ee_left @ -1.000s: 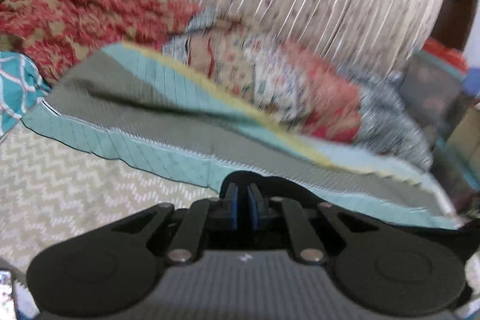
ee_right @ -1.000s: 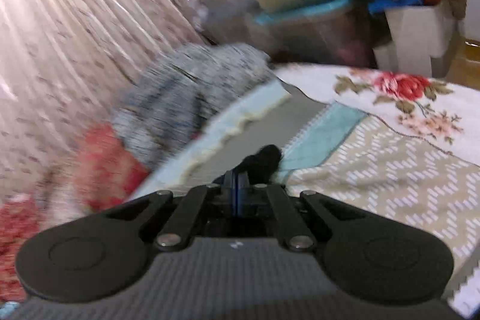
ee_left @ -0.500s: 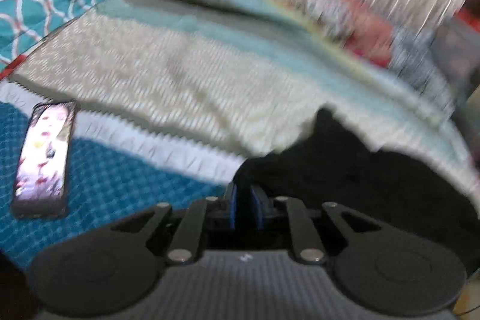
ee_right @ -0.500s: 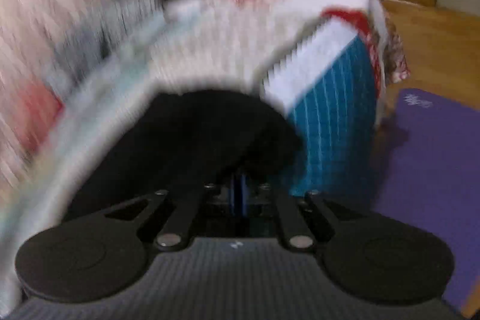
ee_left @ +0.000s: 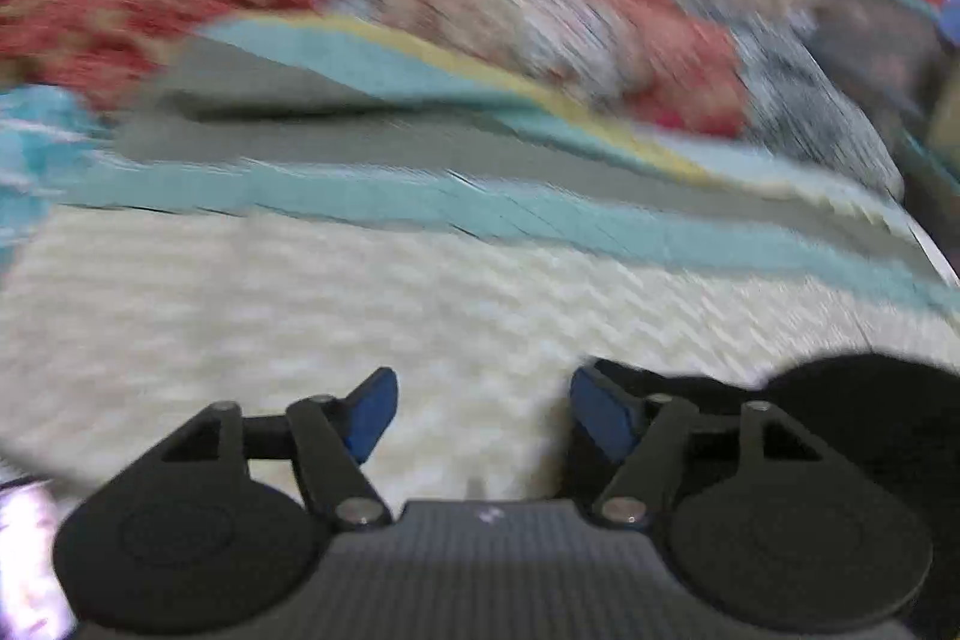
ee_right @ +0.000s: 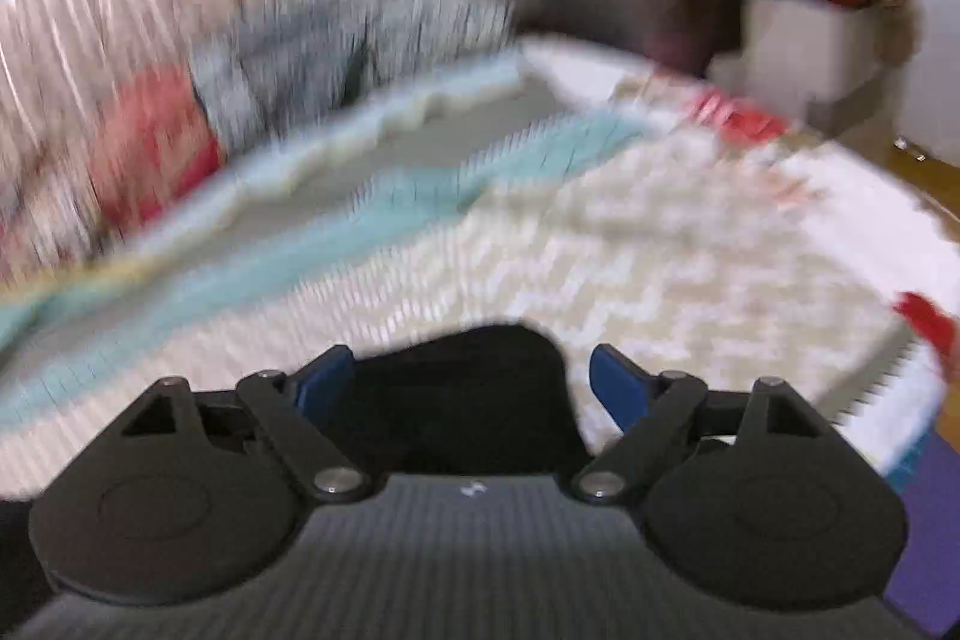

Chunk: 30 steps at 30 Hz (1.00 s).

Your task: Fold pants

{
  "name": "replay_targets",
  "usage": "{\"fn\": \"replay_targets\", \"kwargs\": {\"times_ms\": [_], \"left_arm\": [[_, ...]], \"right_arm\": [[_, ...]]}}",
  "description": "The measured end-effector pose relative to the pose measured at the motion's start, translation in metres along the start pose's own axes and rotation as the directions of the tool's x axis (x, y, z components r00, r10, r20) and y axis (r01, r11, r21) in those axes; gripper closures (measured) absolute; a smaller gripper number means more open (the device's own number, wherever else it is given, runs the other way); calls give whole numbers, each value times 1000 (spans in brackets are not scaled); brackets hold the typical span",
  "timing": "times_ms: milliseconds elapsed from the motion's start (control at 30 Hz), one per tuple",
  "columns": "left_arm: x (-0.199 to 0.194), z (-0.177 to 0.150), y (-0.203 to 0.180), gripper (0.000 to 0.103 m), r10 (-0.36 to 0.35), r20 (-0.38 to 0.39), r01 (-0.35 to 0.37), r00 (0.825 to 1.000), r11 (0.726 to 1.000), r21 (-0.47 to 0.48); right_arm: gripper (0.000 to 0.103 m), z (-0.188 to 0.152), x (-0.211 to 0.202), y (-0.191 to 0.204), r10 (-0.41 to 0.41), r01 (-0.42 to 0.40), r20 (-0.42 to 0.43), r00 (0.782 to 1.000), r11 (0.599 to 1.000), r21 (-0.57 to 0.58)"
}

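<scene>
Left wrist view: no legible writing; left gripper [ee_left: 480, 415] jaws opening, bare bedspread [ee_left: 420, 292] between them, black pants [ee_left: 870, 400] at lower right. Right wrist view: right gripper [ee_right: 462, 385] jaws opening, pants [ee_right: 468, 388] lying loose between the pads; bedspread [ee_right: 660, 250] edge drops off at right.

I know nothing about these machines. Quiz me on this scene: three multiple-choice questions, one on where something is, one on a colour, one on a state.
1. In the right view, where is the black pants fabric?
A. between the right tool's pads
B. on the floor
C. on the curtain

2. What colour are the left tool's pads?
A. red
B. blue
C. yellow

3. How do the left tool's pads stand?
A. pressed together
B. apart, bedspread showing between
C. clamped on a phone

Answers: 1 A, dark cloth fills that gap. 2 B, both pads are blue. 3 B, pale bedspread shows in the gap.
</scene>
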<state>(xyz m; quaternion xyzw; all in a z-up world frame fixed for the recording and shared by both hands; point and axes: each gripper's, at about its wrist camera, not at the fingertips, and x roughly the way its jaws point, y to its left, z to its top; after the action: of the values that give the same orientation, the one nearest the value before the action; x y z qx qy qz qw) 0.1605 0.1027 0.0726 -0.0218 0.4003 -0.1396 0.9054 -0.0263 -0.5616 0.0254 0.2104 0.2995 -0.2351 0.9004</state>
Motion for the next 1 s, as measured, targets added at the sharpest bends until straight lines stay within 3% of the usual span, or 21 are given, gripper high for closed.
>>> {"fn": "replay_targets", "kwargs": {"times_ms": [33, 100, 133, 167, 200, 233, 300, 333, 400, 433, 500, 533, 567, 600, 633, 667, 733, 767, 800, 867, 1000], "left_arm": [[23, 2, -12, 19, -32, -49, 33, 998, 999, 29], [61, 0, -36, 28, -32, -133, 45, 991, 995, 94], [77, -5, -47, 73, -28, -179, 51, 983, 991, 126], [90, -9, -53, 91, -15, -232, 50, 973, 988, 147], [96, -11, -56, 92, 7, -250, 31, 968, 988, 150], [94, -8, -54, 92, 10, -230, 23, 973, 990, 143], [78, 5, -40, 93, 24, -145, -11, 989, 996, 88], [64, 18, -24, 93, 32, -87, -31, 996, 999, 20], [41, 36, 5, 93, 2, -1, -2, 1000, 993, -122], [28, 46, 19, 93, 12, 47, -4, 999, 984, -176], [11, 61, 29, 93, 102, 138, -75, 985, 979, -188], [8, 70, 32, 92, 152, 174, -118, 973, 975, -189], [11, 78, 34, 87, 197, 191, -157, 961, 965, -209], [19, 85, 33, 82, 252, 191, -208, 949, 952, -225], [32, 90, 31, 70, 298, 169, -261, 939, 942, -211], [45, 92, 26, 62, 332, 137, -307, 933, 936, -175], [71, 92, 21, 67, 399, 36, -394, 916, 913, -101], [67, 84, 24, 66, 384, 17, -381, 923, 919, -102], [62, 81, 23, 65, 349, 32, -343, 937, 933, -111], [37, 56, 29, 56, 297, 49, -289, 954, 949, -122], [-4, 3, 50, 48, 203, -23, -204, 979, 960, -192]], "right_arm": [[16, 3, 19, 2, -18, 17, -60, 998, 1000, -15], [17, 5, 56, 1, -53, 48, -172, 984, 998, -33], [36, -2, 62, 3, -69, 64, -208, 976, 997, -30], [59, -14, 58, 9, -78, 75, -214, 974, 997, -23], [71, -12, 58, 12, -61, 58, -198, 978, 998, -22], [77, -6, 54, 16, -16, 14, -181, 983, 1000, -13], [78, 9, 40, 36, 25, -30, -110, 994, 999, -38], [78, 19, 33, 51, 26, -30, -50, 998, 996, -84], [78, 40, 19, 70, 96, -88, 62, 993, 990, -109], [77, 51, 15, 78, 146, -135, 111, 983, 986, -100], [77, 71, 15, 101, 183, -163, 194, 964, 980, -116], [72, 79, 23, 112, 197, -171, 218, 956, 976, -132], [62, 86, 35, 126, 207, -177, 236, 950, 974, -142], [53, 92, 51, 140, 197, -167, 243, 950, 976, -139], [34, 95, 68, 150, 176, -146, 237, 955, 980, -139], [25, 97, 88, 163, 140, -108, 215, 966, 982, -156], [27, 89, 109, 184, 29, 6, 172, 985, 980, -198], [27, 82, 113, 185, -7, 36, 146, 989, 980, -197], [27, 77, 109, 177, 18, 5, 128, 992, 984, -179], [27, 62, 87, 156, 144, -132, 101, 984, 984, -121], [27, 22, 45, 125, 313, -312, 17, 949, 948, -56]]}}
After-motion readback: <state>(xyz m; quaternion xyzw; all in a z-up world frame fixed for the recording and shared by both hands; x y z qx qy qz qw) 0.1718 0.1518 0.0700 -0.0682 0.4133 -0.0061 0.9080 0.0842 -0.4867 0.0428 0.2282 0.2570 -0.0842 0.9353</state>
